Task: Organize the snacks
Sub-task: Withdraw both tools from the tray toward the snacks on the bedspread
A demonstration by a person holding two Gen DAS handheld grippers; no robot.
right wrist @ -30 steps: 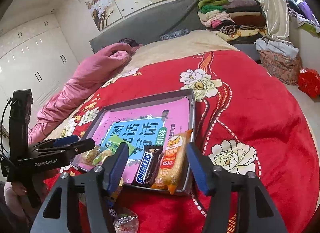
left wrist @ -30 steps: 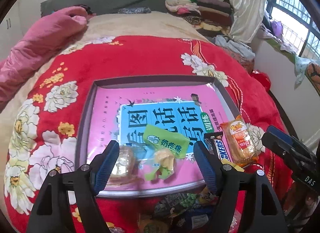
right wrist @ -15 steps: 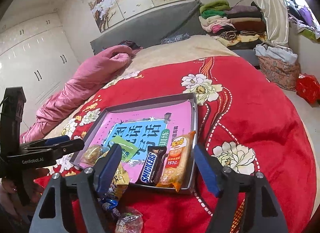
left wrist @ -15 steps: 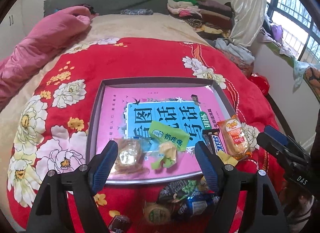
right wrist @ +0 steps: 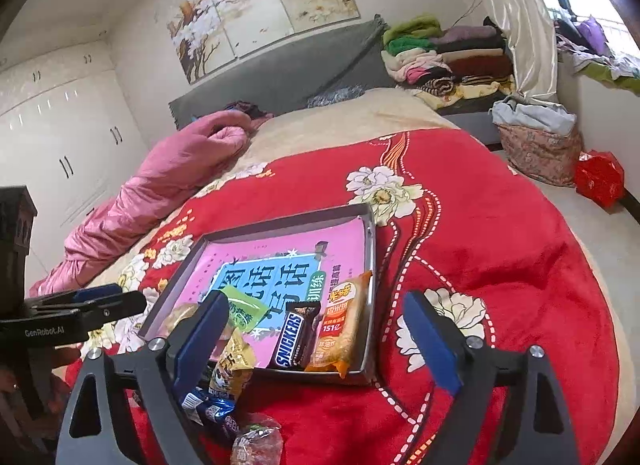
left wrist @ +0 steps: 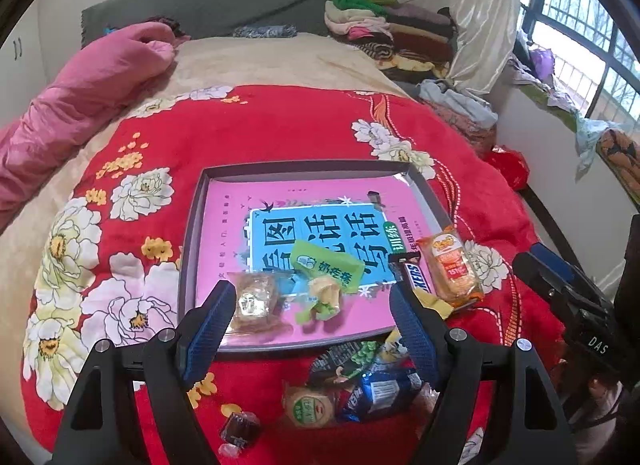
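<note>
Our left gripper (left wrist: pixel 308 329) hovers with jaws spread and empty over the tray's (left wrist: pixel 188 249) six o'clock edge, where the biscuit packet (left wrist: pixel 254 299) lies; loose snacks (left wrist: pixel 360 385) wait on the bed below; our right gripper's (right wrist: pixel 316 341) jaws are opening, empty, framing the Snickers bar (right wrist: pixel 294 339).

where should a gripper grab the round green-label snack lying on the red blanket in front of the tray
Grip the round green-label snack across its flat disc edge, coming from above. It lies flat on the red blanket, and the blue packet crowds its right side.
</note>
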